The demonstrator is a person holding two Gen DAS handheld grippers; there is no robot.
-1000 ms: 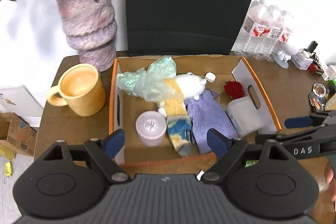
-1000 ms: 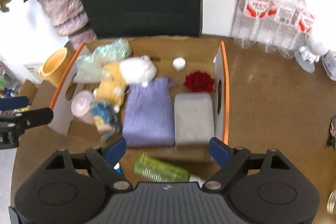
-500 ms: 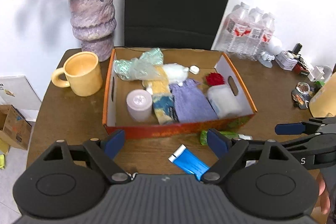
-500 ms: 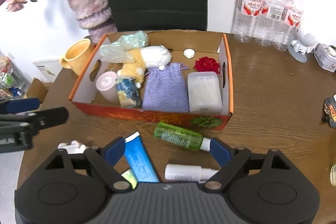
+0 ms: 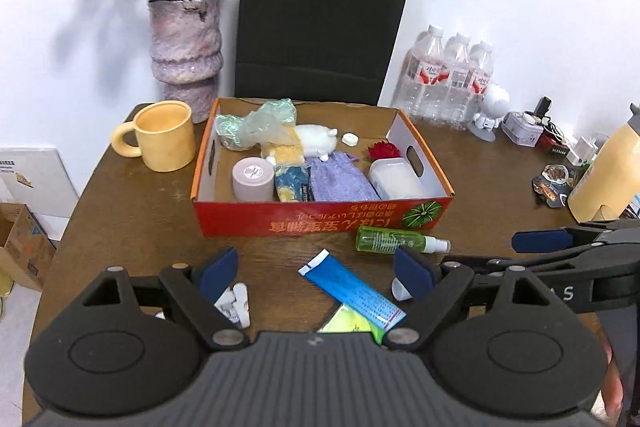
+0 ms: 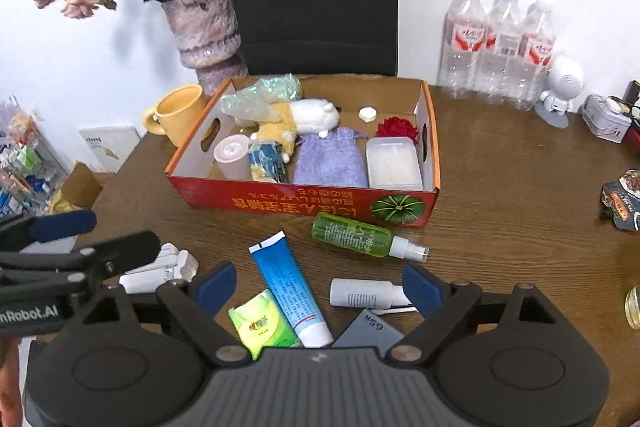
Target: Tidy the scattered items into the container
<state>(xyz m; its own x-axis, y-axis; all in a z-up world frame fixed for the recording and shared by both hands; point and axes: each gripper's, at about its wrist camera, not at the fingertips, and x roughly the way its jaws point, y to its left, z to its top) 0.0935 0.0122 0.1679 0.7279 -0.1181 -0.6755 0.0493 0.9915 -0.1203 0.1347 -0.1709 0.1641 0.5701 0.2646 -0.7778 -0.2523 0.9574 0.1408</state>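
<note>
Both the left gripper and the right gripper hold their fingers apart above the table; a grey card reads "65w", and the box bears red-and-yellow Japanese lettering.

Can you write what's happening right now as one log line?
left tool: open, empty | right tool: open, empty | box: part filled | blue tube, green bottle: outside box

yellow mug left on brown surface | vase of dried roses behind it | black paper bag | three water bottles far right
</note>
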